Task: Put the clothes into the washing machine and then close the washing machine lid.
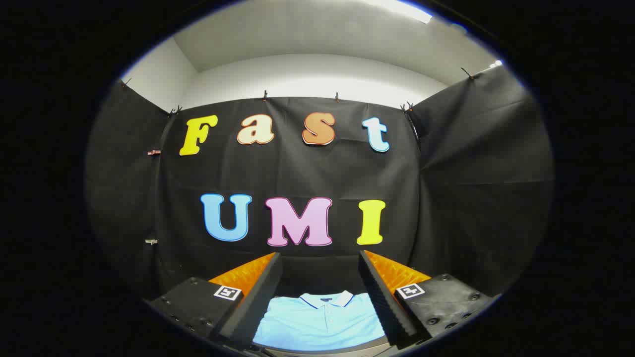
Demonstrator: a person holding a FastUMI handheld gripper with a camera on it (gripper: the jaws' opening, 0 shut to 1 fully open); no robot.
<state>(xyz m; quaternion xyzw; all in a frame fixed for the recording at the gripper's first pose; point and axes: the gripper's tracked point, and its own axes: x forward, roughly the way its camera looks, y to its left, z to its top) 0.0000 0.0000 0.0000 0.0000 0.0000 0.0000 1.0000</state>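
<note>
The tool is released, its two fingers spread wide and touching nothing. A light blue polo shirt lies flat below, between the fingers, collar pointing away.

Bright light pours down from a ceiling strip lamp above and right of me, washing the white wall into a soft glare while the black cloth soaks it up and stays dim. The fisheye bows the cloth's top edge and folds. My fingers sit sharp, spread wide, gripping nothing; the light-blue polo shirt between them is evenly lit.
</note>
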